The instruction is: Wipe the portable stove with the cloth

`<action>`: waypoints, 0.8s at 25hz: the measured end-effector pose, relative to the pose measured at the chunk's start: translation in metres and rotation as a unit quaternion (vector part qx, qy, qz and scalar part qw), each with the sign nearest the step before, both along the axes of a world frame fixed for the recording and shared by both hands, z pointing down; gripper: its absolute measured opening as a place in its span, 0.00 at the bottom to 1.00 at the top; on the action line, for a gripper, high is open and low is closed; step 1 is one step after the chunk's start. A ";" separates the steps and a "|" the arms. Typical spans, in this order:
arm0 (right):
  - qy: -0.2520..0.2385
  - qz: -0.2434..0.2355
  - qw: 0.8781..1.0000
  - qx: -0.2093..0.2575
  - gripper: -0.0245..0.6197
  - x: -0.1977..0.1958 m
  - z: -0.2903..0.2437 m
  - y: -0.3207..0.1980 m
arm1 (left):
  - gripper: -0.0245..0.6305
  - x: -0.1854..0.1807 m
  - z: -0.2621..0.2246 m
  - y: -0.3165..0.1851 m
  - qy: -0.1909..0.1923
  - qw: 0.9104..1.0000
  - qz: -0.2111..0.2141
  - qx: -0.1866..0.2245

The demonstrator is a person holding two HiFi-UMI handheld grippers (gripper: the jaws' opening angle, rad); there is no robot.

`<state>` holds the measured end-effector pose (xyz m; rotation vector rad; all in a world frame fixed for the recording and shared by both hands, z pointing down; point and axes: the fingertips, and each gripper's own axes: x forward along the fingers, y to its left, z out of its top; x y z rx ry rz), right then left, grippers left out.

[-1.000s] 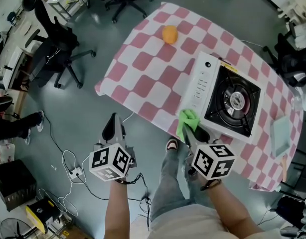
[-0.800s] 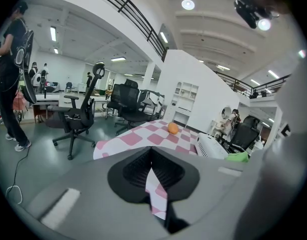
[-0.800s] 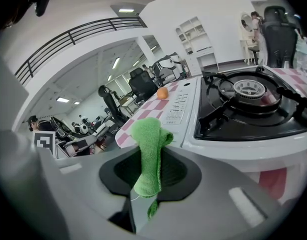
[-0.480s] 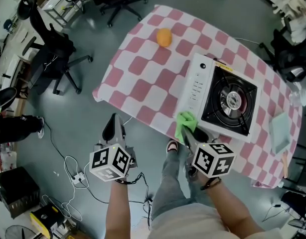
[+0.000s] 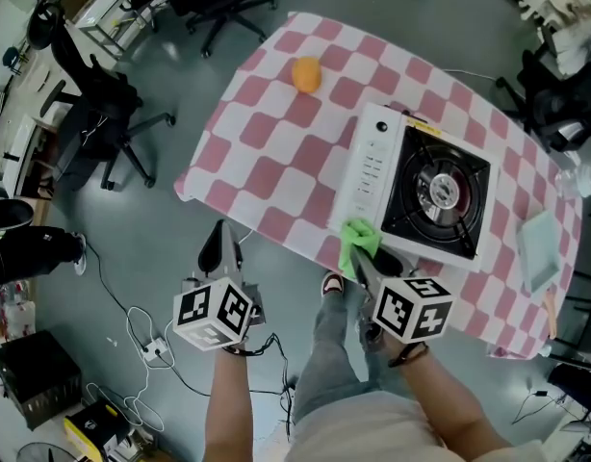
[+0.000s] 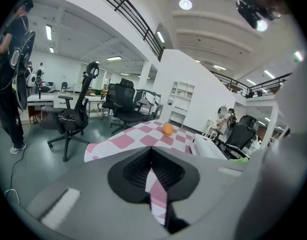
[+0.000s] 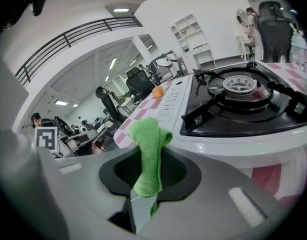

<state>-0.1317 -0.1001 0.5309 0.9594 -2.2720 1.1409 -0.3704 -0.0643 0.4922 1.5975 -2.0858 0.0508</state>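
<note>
The white portable stove (image 5: 377, 176) with its black burner (image 5: 440, 192) sits on the pink checked table (image 5: 276, 176); in the right gripper view the stove (image 7: 213, 129) fills the right half. My right gripper (image 5: 365, 258) is shut on a green cloth (image 5: 357, 242), just off the stove's near corner; the cloth (image 7: 149, 154) stands pinched between the jaws. My left gripper (image 5: 221, 248) hangs over the floor left of the table, jaws together with nothing in them; the left gripper (image 6: 152, 169) looks along the table toward the stove (image 6: 208, 147).
An orange ball (image 5: 306, 73) lies at the table's far corner. A pale blue-green pad (image 5: 536, 248) rests on the right side. Office chairs (image 5: 113, 114) stand on the floor to the left. Cables and a power strip (image 5: 141, 335) lie by my feet.
The view has shifted slightly, so the table and stove sit a little further up and left. Both grippers keep their place, the cloth still held at the stove's near corner.
</note>
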 end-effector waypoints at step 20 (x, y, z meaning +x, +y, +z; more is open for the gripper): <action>-0.001 0.016 1.000 -0.014 0.16 0.039 0.004 0.003 | 0.04 0.031 -0.007 -0.007 -0.004 1.000 0.015 0.002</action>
